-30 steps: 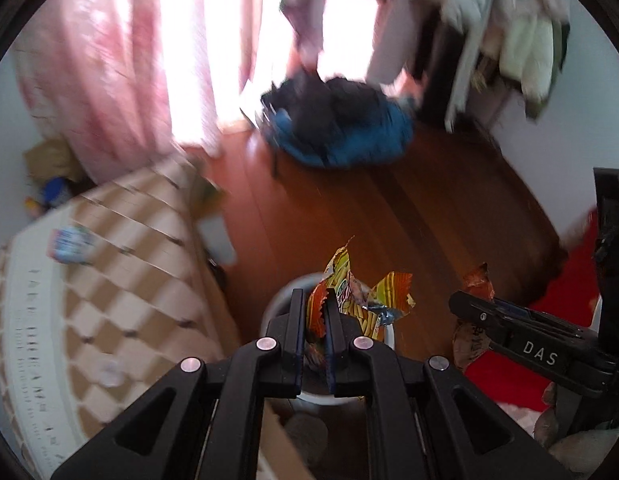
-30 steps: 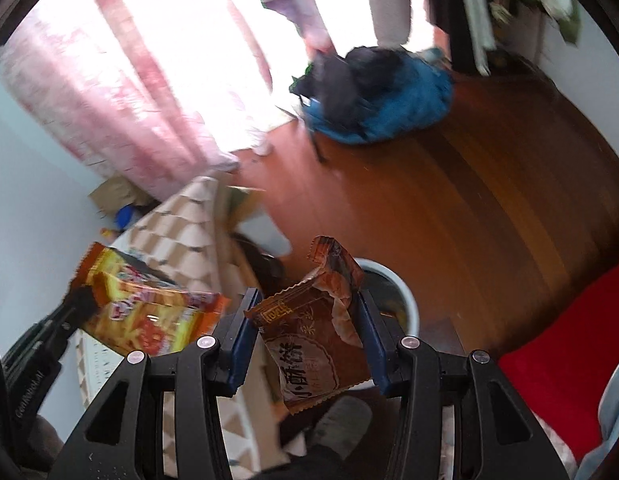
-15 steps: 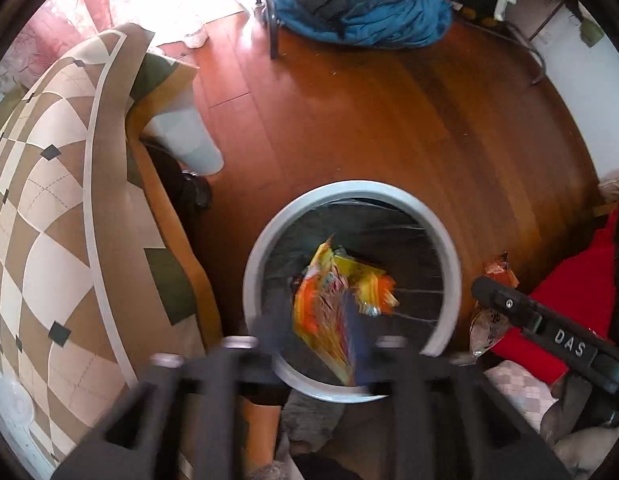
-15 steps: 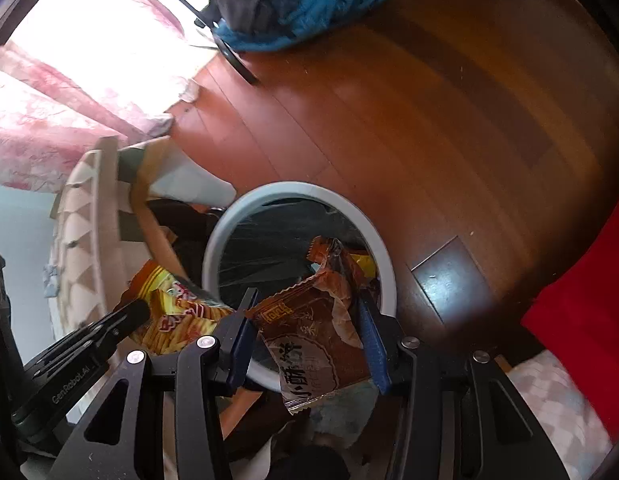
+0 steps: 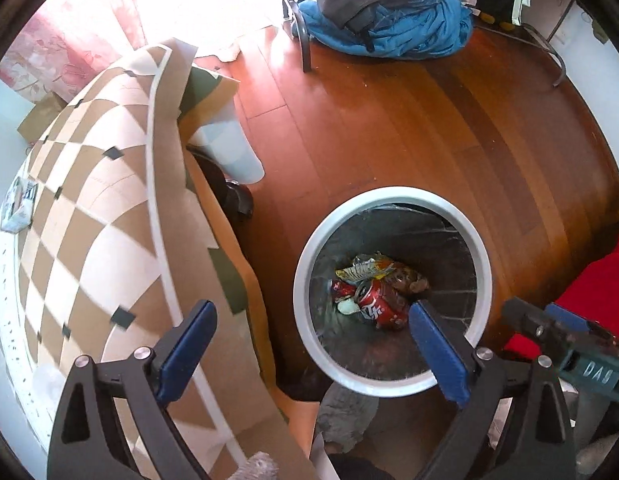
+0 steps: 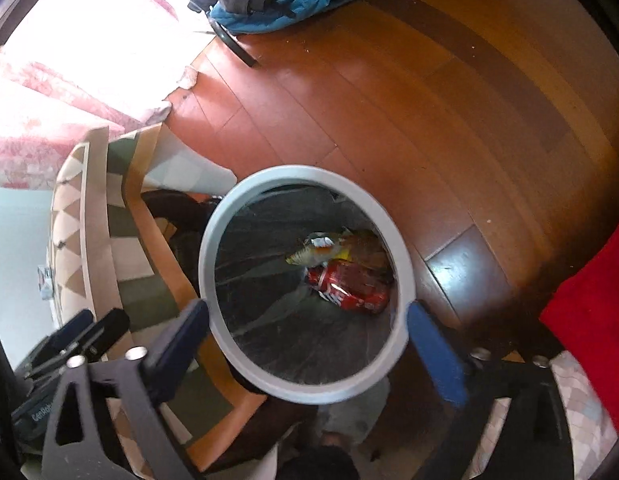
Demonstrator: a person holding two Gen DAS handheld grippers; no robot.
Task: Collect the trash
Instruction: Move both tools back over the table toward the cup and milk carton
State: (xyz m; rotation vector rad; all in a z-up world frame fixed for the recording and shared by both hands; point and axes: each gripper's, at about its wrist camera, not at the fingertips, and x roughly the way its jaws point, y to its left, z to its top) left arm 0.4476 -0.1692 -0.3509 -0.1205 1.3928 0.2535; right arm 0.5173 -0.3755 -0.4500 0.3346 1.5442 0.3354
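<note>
Both wrappers have left the jaws since half a second ago — the crinkled orange-and-yellow snack wrapper [image 5: 367, 266] and the brown one now lie at the bottom of the round white-rimmed bin with a black liner [image 5: 305, 280], beside a crushed red soda can [image 5: 379, 304]. Left gripper [image 5: 311, 344] and right gripper [image 6: 309, 344] both gape wide and empty, hovering straight above the rim. Any remaining trash likely lies left — a small printed packet [image 5: 19, 204] rests on the checkered tablecloth [image 5: 93, 208], nearer the left gripper.
</note>
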